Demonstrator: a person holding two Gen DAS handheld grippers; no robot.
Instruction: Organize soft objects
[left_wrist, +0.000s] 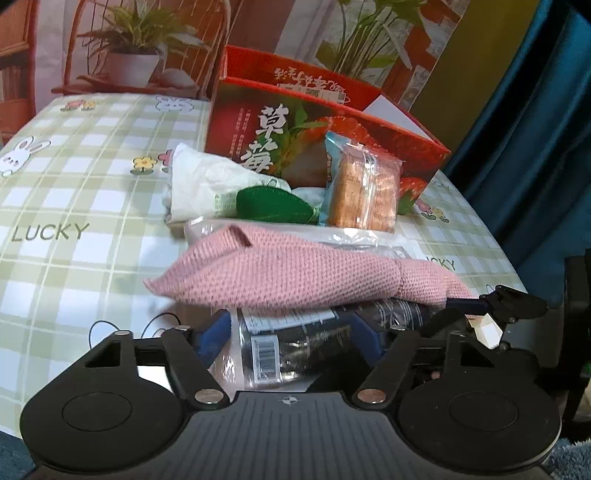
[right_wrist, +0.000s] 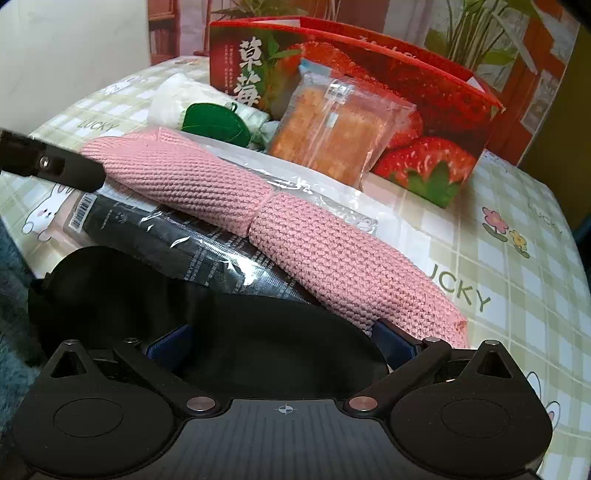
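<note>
A pink knitted cloth (left_wrist: 295, 277) (right_wrist: 332, 251) lies folded over a dark plastic-wrapped package (left_wrist: 295, 347) (right_wrist: 166, 236) with a barcode. My left gripper (left_wrist: 290, 334) straddles the barcode end of that package. Its blue pads (left_wrist: 214, 336) stand close beside the wrapper, and I see no squeeze. My right gripper (right_wrist: 280, 339) stands wide open over a black rounded soft thing (right_wrist: 221, 325) at the table's near edge. Its fingers (left_wrist: 513, 302) show at the right of the left wrist view, beside the cloth's end.
Behind the cloth stands an open red strawberry box (left_wrist: 277, 122) (right_wrist: 424, 122). A biscuit pack (left_wrist: 362, 188) leans on it. A white-green pouch (left_wrist: 207, 181) and a green leaf-shaped piece (left_wrist: 273, 205) lie to its left. The checked tablecloth (left_wrist: 74, 184) spreads left; a blue curtain (left_wrist: 535, 129) hangs right.
</note>
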